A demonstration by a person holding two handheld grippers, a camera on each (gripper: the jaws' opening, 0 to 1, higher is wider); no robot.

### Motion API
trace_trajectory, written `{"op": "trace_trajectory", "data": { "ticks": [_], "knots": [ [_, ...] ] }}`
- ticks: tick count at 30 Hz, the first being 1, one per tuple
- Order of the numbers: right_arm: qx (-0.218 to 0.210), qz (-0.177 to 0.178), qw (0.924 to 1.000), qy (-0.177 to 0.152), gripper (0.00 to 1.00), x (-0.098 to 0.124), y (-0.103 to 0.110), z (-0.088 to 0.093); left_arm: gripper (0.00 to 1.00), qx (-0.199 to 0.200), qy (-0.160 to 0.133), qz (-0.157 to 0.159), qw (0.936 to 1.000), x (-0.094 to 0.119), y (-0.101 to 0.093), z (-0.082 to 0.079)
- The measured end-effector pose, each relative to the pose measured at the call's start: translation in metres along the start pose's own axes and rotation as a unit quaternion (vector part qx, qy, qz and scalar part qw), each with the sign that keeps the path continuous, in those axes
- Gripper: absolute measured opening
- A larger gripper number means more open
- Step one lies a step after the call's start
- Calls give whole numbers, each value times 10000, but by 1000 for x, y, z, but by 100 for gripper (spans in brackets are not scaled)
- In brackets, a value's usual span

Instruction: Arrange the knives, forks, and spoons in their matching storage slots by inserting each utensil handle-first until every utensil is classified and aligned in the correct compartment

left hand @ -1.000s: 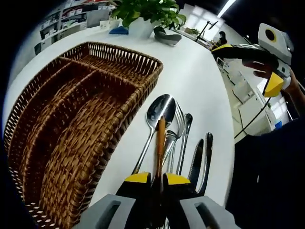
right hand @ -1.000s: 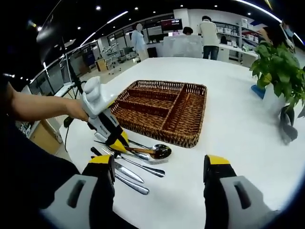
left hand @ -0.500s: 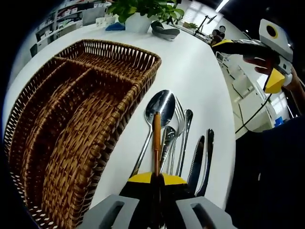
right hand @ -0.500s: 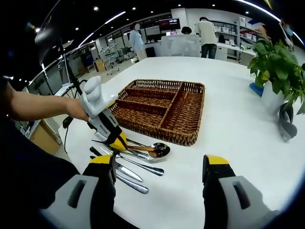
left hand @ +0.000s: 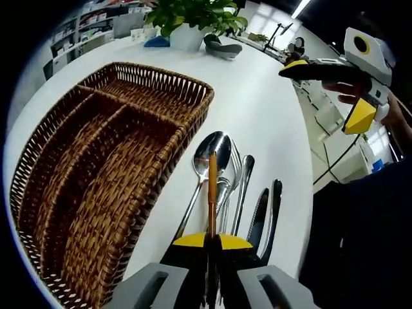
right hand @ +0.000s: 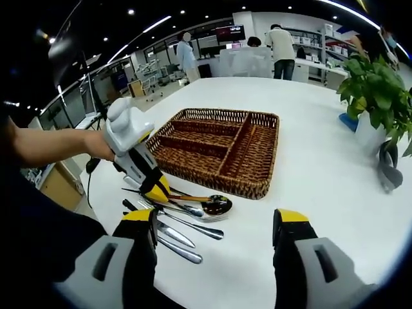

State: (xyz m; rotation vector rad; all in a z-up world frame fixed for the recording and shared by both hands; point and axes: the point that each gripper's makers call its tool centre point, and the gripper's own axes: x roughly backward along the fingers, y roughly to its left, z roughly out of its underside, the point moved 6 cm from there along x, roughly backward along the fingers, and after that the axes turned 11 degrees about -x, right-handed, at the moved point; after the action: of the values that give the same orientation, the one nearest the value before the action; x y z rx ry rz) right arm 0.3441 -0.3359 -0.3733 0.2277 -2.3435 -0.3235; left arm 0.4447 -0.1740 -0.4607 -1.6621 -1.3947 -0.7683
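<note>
Here left gripper [left hand: 212, 241] pinches the brown wooden-handled utensil [left hand: 212, 187] above the silver cutlery pile [left hand: 241, 199], ready for the brown wicker divided basket [left hand: 109, 161]; right gripper [right hand: 215, 232] spread, waiting.

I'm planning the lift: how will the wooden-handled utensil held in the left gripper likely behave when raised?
The wooden-handled utensil looks stiff, so it probably won't sag. It is slim and held near one end by the left gripper, so it may pivot downward. Lying over the large spoon, it might nudge it.
</note>
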Motion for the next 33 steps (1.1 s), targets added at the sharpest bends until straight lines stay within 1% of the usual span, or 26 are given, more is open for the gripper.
{"op": "trace_trajectory", "data": {
  "ticks": [2,6,9,11,12,14,15,16,17,18,21,22,24,26,27,29,30,31,33],
  "knots": [
    [4,-13,10000,-18,75,0,1,-1,4,-90,-75,-35,9999,4,-2,-3],
    [25,-42,10000,-15,74,-1,4,-2,4,-78,-62,-66,9999,10,-4,-5],
    [84,-86,9999,-13,74,-2,7,-5,4,-95,-189,-123,9997,18,-6,-8],
    [123,-117,9999,-8,74,-3,9,-7,4,-56,-284,-158,9995,25,-7,-10],
    [153,-134,9998,-13,74,-3,10,-9,4,-25,-366,-228,9991,30,-7,-12],
    [202,-172,9996,-24,74,-3,13,-13,4,5,-457,-271,9986,34,-7,-14],
    [218,-189,9996,-34,74,-3,14,-15,4,78,-606,-331,9976,41,-7,-16],
    [233,-208,9995,-48,73,-3,15,-17,4,106,-665,-366,9971,44,-8,-17],
    [252,-234,9994,-69,73,-2,17,-19,4,213,-793,-429,9957,49,-7,-19],
    [260,-255,9993,-82,73,-2,18,-21,4,394,-942,-497,9935,54,-6,-21],
    [289,-332,9990,-123,71,-3,23,-27,4,721,-1270,-588,9875,66,-4,-24],
    [302,-365,9988,-150,70,-3,25,-29,4,762,-1317,-602,9865,67,-4,-25],
    [328,-422,9984,-186,69,-4,30,-33,4,990,-1565,-700,9802,76,-3,-27],
    [356,-506,9978,-217,67,-5,35,-35,4,1231,-1814,-733,9729,84,-3,-30],
    [360,-531,9977,-221,67,-5,37,-36,4,1322,-1979,-791,9680,89,-2,-32],
    [368,-605,9972,-234,66,-6,43,-37,4,1404,-2211,-891,9610,95,-1,-34],
    [365,-652,9969,-246,66,-7,46,-39,4,1420,-2337,-1027,9564,100,1,-35],
    [366,-683,9967,-256,65,-8,48,-40,4,1464,-2391,-1070,9539,103,0,-35],
    [381,-720,9963,-272,65,-9,51,-43,4,1612,-2660,-1154,9434,109,0,-39]
  ]
}}
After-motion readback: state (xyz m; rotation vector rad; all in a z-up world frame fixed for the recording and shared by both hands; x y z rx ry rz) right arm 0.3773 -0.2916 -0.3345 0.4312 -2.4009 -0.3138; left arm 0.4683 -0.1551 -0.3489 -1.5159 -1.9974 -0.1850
